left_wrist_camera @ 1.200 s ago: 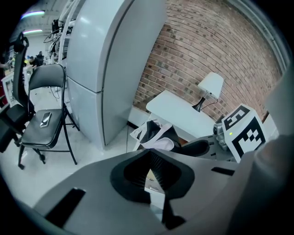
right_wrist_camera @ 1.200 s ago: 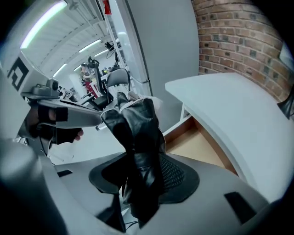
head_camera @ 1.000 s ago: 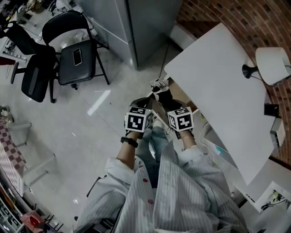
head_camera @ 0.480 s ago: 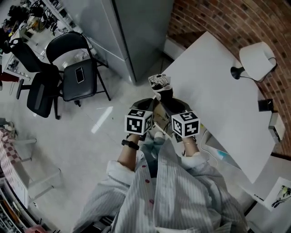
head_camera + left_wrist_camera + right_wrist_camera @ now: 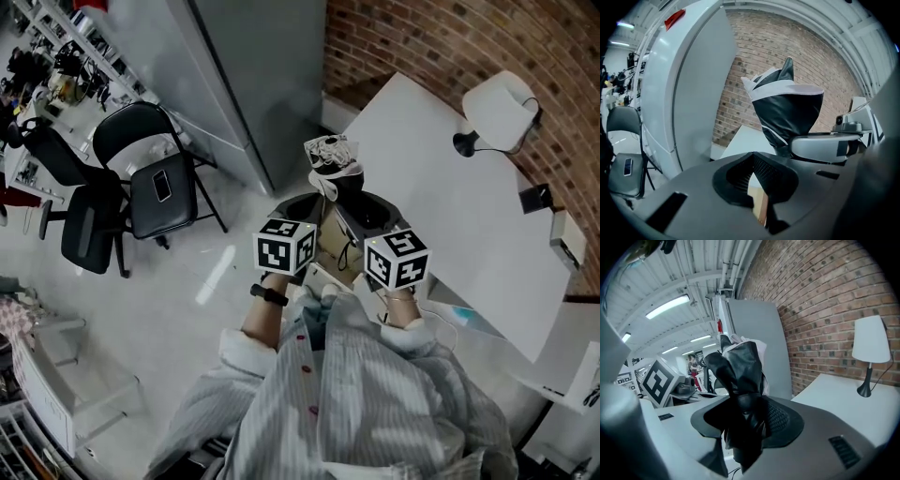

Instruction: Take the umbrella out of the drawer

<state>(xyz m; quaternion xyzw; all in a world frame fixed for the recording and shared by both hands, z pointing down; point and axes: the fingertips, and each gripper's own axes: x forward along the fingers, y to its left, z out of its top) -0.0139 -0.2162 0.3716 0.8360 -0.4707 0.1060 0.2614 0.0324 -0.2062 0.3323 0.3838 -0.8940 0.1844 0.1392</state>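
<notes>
A folded black-and-white umbrella [image 5: 334,167] stands upright between the jaws of my right gripper [image 5: 354,199], which is shut on its lower part. In the right gripper view the black fabric [image 5: 740,380] fills the gap between the pads of the right gripper [image 5: 746,423]. My left gripper [image 5: 302,210] hangs just left of it; its fingertips meet and nothing is between them. The left gripper view shows the left gripper [image 5: 753,161] with the umbrella [image 5: 787,110] up and to the right, held by the other gripper's grey finger [image 5: 820,146]. No drawer shows clearly.
A white table [image 5: 441,206] with a white lamp [image 5: 497,112] stands at the right against a brick wall [image 5: 412,37]. A tall grey cabinet [image 5: 234,75] is ahead. A folding chair [image 5: 159,183] and an office chair [image 5: 89,230] stand at the left.
Both grippers have risen, and the umbrella has come up with the right one. It now stands higher beside the table's edge.
</notes>
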